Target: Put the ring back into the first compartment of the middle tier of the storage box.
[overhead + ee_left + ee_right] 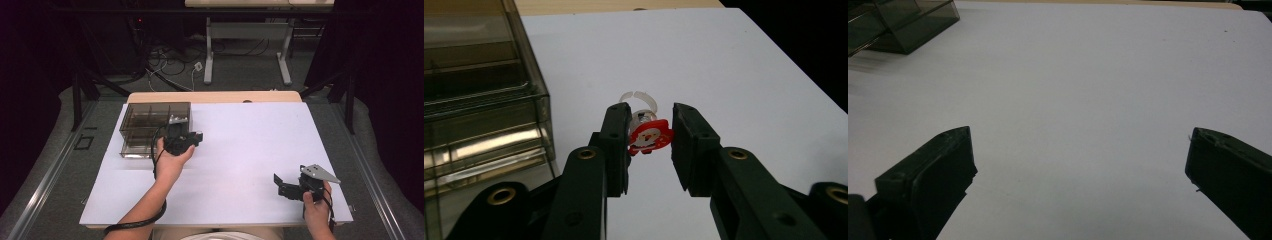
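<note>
- A small toy ring (649, 135) with a red and white Santa face on a clear plastic band is held between the jaws of the left gripper (650, 142). The jaws are closed in on it as far as it allows, pressing on the two sides of the face, with the clear band sticking out beyond the fingertips.
- The ring is carried above the bench (240, 165), clear of its white surface, probably so that it can be lowered into place without dragging.
- Just to the left of this gripper, almost alongside its jaws, a smoky see-through organiser box (152, 127) is seen, divided into compartments. In the high view the left gripper (192, 136) sits at the box's right-hand edge, so the ring seems meant for one of the compartments; which one cannot be told.
- The grip is taken on the flat face rather than the thin band, likely because the face gives the pads more to press on.
- The right gripper (1078, 165) is held well apart, low over the bare bench near the person's side, with its jaws spread wide and nothing between them; it appears to be kept out of the way.
</note>
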The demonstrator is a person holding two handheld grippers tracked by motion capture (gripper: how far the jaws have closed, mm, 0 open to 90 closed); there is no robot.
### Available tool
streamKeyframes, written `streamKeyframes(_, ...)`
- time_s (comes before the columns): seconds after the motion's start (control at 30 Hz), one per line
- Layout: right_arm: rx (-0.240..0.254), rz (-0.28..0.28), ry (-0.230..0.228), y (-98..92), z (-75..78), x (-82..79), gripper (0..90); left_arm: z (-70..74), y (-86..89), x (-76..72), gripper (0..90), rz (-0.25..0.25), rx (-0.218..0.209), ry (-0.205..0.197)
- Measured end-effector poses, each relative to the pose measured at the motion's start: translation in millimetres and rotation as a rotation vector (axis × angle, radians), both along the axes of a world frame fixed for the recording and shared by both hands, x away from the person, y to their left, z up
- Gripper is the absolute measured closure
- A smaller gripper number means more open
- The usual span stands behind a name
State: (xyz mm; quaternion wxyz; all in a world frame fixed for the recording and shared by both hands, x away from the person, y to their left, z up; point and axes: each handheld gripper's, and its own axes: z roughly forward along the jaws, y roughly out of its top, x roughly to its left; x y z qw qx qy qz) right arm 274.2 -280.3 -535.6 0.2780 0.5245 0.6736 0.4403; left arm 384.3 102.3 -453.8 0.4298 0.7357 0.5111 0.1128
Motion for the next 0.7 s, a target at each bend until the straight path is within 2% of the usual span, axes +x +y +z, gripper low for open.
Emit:
streamKeyframes(0.33, 0.003, 0.001, -0.001, 0.7, -0.9, 0.8, 0.0, 4.0, 21.3, -3.3, 68.9, 0.039, -0.018, 0.009)
streamKeyframes(0.7, -0.007, 0.004, -0.010, 1.8, -2.3, 2.0, 0.0, 15.9, 43.3, -4.2, 68.9, 0.096, -0.018, -0.018)
